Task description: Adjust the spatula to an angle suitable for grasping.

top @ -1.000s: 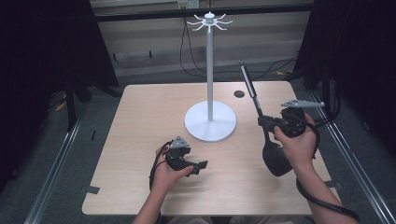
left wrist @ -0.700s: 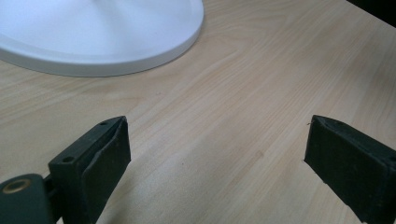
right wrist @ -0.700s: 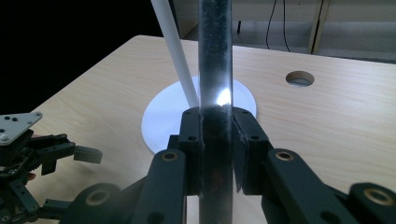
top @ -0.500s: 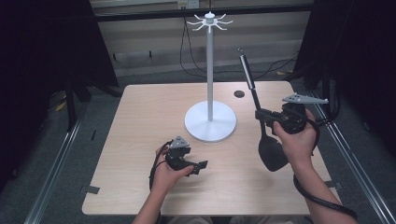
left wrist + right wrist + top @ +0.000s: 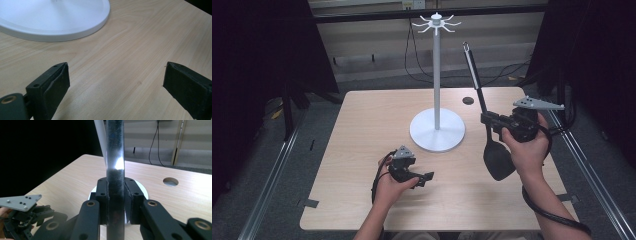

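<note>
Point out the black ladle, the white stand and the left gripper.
black ladle (image 5: 498, 159): high view, on its dark bowl, hanging below the right gripper.
white stand (image 5: 437, 131): high view, on its round base.
left gripper (image 5: 116, 80): left gripper view, midway between its two open jaws, over the table.

Both grippers black, two-jaw. Left gripper: blocky flat-faced pads, brass-coloured bushing at the linkage, small grey three-cornered plate on top, black cable looped beside the hand. Right gripper: screw holes in each pad, brass pivot bushings on the links, larger grey plate with screws, thick black cable along the forearm. Forearms bare, no sleeves.
</note>
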Action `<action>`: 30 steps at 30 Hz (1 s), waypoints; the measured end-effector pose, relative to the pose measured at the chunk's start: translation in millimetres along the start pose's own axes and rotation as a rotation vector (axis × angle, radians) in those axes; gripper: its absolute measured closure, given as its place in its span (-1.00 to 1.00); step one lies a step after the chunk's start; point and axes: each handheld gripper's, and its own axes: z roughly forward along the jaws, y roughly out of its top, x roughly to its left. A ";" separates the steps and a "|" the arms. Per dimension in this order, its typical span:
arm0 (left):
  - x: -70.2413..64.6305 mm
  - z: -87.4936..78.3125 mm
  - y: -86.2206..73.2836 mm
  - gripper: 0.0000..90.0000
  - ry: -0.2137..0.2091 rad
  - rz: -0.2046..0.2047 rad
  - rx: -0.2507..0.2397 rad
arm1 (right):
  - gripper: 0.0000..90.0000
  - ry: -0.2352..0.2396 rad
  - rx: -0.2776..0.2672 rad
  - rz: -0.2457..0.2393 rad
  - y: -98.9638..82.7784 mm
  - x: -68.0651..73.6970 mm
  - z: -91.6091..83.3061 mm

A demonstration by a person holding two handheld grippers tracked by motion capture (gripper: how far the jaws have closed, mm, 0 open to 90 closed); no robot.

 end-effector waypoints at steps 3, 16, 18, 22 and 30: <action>0.1 0.0 -0.1 -0.85 -0.003 -0.001 -0.002 | 0.70 0.007 -0.013 -0.008 3.0 3.7 -0.6; 0.3 -0.1 -0.1 -0.85 -0.001 0.000 -0.004 | 0.70 0.042 -0.074 -0.038 11.3 16.6 -6.1; 0.3 0.0 -0.3 -0.85 0.001 0.001 0.000 | 0.70 0.045 -0.084 -0.035 12.6 17.5 -7.1; 0.1 0.8 -0.7 -0.85 0.001 0.005 0.008 | 0.70 0.058 -0.100 -0.035 15.0 19.8 -7.7; 0.3 0.7 -0.7 -0.85 0.000 0.005 0.008 | 0.70 0.074 -0.091 -0.056 19.1 25.3 -3.4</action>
